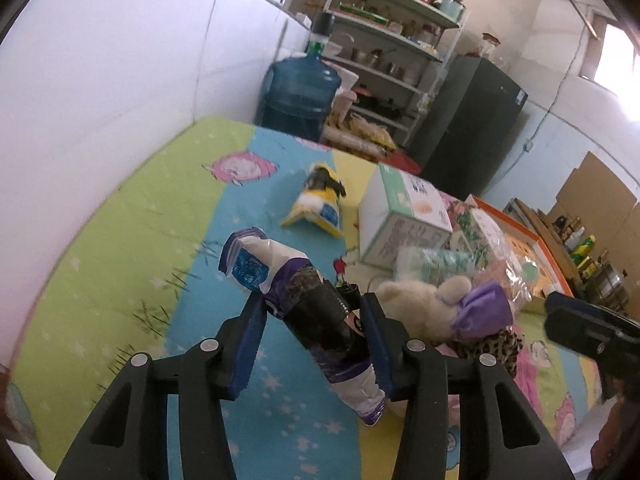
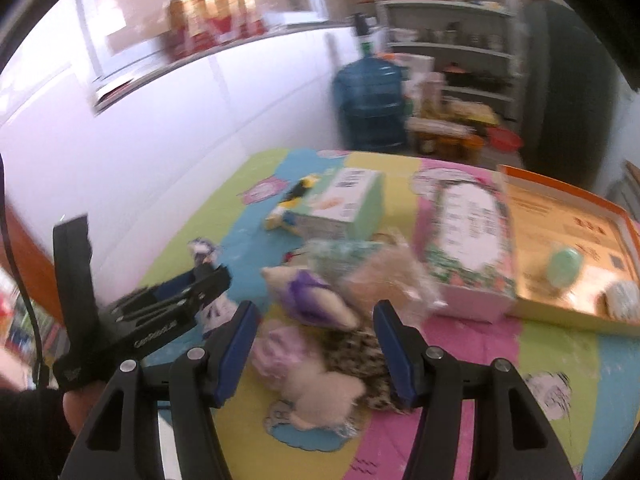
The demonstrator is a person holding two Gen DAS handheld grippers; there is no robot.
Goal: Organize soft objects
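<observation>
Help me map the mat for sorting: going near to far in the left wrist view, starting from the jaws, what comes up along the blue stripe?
Purple-and-white packet between the left gripper jaws → yellow packet lying on the mat → blue water jug beyond the mat's far edge.

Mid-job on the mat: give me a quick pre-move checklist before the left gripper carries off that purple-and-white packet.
1. Left gripper closed on the purple-and-white packet: ok, the pads press its dark middle from both sides.
2. Packet clear of the mat: cannot tell, its lower end hangs close to the mat.
3. Right gripper free: ok, jaws open, nothing clamped.
4. Right gripper's target: cannot tell, it is over the leopard-print plush, contact unclear in the blur.
5. Orange tray has room: ok, bare floor shows beside a green item.
6. Yellow packet out of the way: ok, lying apart.
</observation>
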